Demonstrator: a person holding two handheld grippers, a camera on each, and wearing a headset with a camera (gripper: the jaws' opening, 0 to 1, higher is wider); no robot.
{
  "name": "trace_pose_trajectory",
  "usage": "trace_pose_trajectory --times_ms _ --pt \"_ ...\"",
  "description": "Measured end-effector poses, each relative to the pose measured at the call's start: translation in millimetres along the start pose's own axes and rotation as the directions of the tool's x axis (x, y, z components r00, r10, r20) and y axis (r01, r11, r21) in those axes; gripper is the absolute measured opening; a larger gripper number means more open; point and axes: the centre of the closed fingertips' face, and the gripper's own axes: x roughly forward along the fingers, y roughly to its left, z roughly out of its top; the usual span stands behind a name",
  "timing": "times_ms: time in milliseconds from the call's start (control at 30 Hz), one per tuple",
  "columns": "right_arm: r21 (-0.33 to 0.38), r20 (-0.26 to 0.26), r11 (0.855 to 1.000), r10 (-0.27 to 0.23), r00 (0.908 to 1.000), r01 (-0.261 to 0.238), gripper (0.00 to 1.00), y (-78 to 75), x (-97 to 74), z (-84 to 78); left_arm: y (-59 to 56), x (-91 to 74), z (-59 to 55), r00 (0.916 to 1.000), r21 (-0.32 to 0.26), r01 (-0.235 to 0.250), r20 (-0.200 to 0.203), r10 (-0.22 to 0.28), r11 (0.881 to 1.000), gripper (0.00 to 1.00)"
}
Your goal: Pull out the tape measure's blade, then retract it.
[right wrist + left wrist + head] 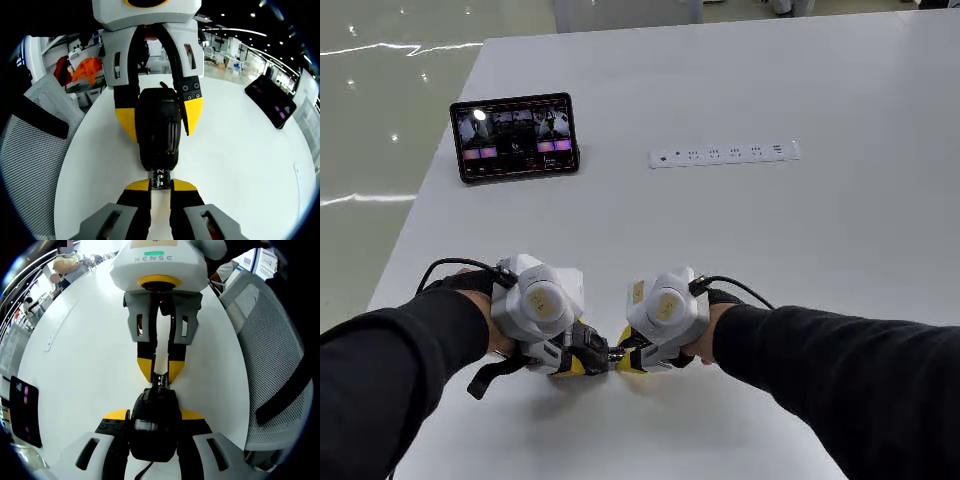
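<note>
tablet, power strip, mesh chair

The head view looks steeply down from above the near edge of the worktop toward its far edge. The left gripper view faces along its own jaws at the right gripper, close up. The right gripper view faces back at the left gripper. Both share the tape measure between them, and all three catch the tablet.
</note>
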Motion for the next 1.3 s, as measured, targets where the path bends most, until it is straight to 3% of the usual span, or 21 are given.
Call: trace_pose_trajectory --times_ms 1300 --pt "0.007 -0.026 1.000 -0.005 0.9997 0.005 0.10 -2.2 -12.2 -16.2 1.5 0.4 -0.5 1.0000 -0.012 -0.006 -0.001 0.006 1.000 0.31"
